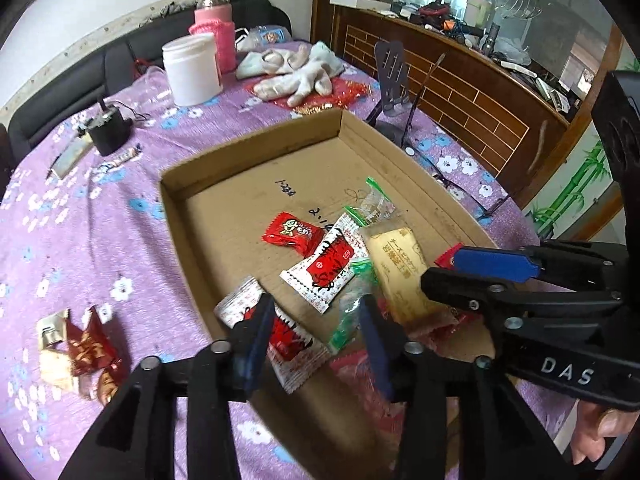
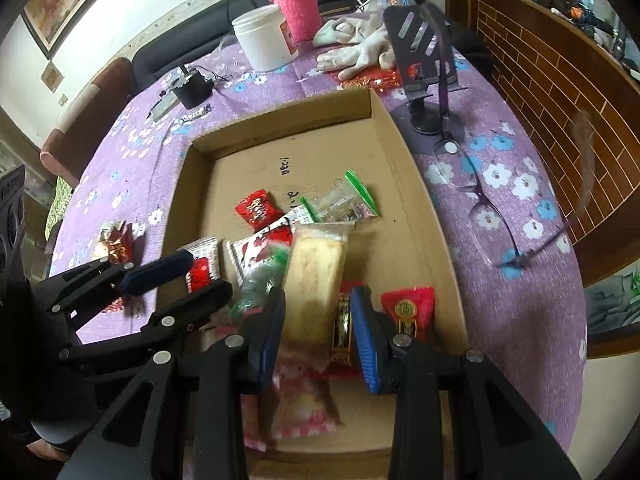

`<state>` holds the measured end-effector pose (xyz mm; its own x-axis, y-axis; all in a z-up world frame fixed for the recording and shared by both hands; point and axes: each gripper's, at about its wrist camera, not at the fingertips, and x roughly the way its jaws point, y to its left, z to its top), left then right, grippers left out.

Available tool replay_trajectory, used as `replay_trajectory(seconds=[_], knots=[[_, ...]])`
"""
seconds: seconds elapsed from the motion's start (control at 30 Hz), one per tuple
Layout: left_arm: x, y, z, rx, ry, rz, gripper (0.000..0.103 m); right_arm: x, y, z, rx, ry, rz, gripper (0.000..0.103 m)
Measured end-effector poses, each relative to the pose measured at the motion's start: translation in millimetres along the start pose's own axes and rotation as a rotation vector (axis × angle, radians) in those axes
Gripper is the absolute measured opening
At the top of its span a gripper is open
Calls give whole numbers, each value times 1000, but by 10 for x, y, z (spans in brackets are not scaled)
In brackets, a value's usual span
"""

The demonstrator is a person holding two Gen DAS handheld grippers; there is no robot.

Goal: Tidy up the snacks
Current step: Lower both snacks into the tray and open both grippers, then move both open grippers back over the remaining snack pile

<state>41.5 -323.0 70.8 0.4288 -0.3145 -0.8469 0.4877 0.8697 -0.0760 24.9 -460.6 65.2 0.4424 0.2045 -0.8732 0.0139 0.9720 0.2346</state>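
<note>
A shallow cardboard box [image 1: 248, 140] [image 2: 280, 116] on the purple flowered cloth holds several wrapped snacks. My left gripper [image 1: 316, 300] [image 2: 208, 272] hangs open over the box's near left side. A red-and-white packet [image 1: 292, 344] lies under it, free of the pads. My right gripper [image 2: 318, 294] [image 1: 440, 268] is shut on a long pale yellow cake packet [image 2: 316, 276] [image 1: 396, 264], which sticks forward from between its blue pads. A red candy [image 1: 292, 234], another red-and-white packet [image 1: 328, 268] and a green-edged clear bag [image 1: 374, 200] lie further in. Some red and gold snacks [image 1: 80, 352] [image 2: 114, 244] lie outside the box on the left.
Behind the box stand a white jar [image 1: 192, 68], a pink-sleeved bottle [image 1: 216, 32], white gloves [image 1: 292, 72] and a dark phone stand [image 1: 394, 76]. A small black device [image 1: 108, 128] sits at the far left. Glasses [image 2: 472, 184] lie right of the box, near a wooden cabinet [image 2: 560, 80].
</note>
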Motion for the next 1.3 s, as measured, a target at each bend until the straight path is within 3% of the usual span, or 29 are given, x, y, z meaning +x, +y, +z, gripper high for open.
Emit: replay_trajectory(seconds=[0.2,0.33,0.67,0.93,1.3], knots=[[-230,-7,-94,30,-48,50,50,-143,81,-85,18,-12,23,34],[-378,-4,-169,60,-80,86,60,-201,173,-110,17,-22,27,41],[-642,207,-379,42,-104,152,65,-175,463,-133,-11,-19,51,41],[-822,608,-718,-67,-97,185,65,-118,742,-136,-47,-9,75,41],[-898,1447,-1433,-336,-39,262,65,23,1243,-186,-127,27,121,41]])
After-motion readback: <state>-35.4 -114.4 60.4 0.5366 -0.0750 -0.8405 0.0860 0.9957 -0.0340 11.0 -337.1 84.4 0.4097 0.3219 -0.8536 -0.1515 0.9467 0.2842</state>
